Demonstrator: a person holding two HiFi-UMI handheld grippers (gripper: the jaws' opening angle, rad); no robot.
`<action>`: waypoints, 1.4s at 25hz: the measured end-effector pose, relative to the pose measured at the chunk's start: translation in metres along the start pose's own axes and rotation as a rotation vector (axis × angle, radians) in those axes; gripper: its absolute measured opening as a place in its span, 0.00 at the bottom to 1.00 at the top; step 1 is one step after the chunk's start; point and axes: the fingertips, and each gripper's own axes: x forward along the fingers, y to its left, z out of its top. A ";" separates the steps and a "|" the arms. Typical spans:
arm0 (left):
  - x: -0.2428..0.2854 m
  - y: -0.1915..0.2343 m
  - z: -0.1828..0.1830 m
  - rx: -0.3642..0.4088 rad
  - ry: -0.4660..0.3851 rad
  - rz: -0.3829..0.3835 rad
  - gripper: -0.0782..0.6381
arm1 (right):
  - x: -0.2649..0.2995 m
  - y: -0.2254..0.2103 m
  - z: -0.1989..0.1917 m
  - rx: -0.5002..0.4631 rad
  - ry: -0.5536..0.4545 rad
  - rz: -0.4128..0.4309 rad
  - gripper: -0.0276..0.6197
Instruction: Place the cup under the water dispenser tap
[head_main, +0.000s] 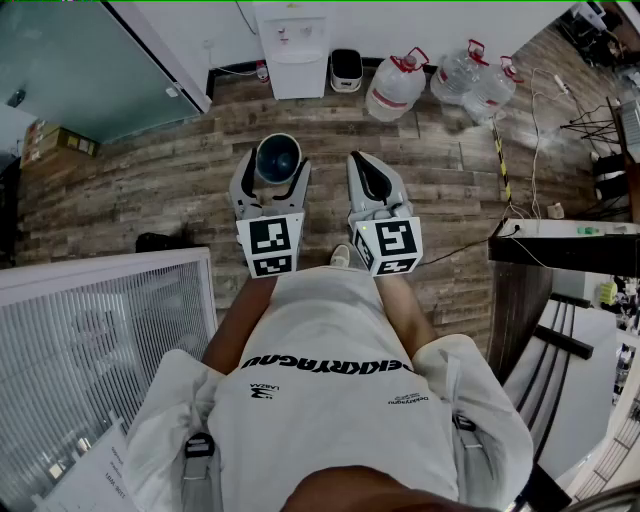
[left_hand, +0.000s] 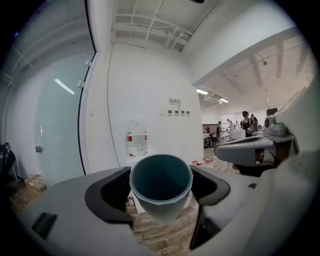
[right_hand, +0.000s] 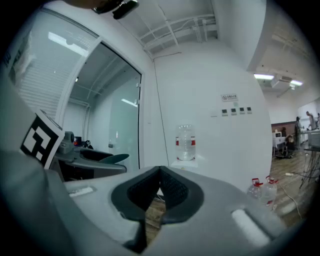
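The cup (left_hand: 161, 186) is held in the left gripper (head_main: 272, 180), clamped between the two dark pads at mid-body, with its mouth up and its inside shown bare and dry. It is carried in the air in front of the person, over the wood floor (head_main: 150, 180), well apart from the dispenser (head_main: 293, 45), which is seen against the far wall with a bottle on top. The tap itself is too small to be made out. Spare bottles (head_main: 395, 85) are stood on the floor to the dispenser's right. The right gripper (right_hand: 159, 192) is held beside the left one, its jaws together on nothing.

The cup is judged to be light and thin-walled. Its rim looks slightly pressed out of round, so some give in the wall is suggested. A hard squeeze would probably buckle it, and a loose one could let the smooth, tapered side slide down through the pads. The present hold, below the rim and around the widest part of the body that the pads can seat on, is judged the right place. The rim should be left free so that it can be set beneath the tap. Being empty, the cup is unlikely to spill, but it could be tipped easily once it is set down.
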 end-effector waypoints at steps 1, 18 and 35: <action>0.002 -0.002 0.000 0.000 -0.001 0.003 0.60 | 0.000 -0.003 -0.001 0.004 0.001 0.007 0.04; 0.041 -0.020 -0.009 0.010 0.043 0.126 0.60 | 0.034 -0.063 -0.024 0.065 0.010 0.128 0.04; 0.237 0.101 -0.015 -0.027 0.069 -0.030 0.60 | 0.250 -0.091 -0.017 0.008 0.065 0.030 0.04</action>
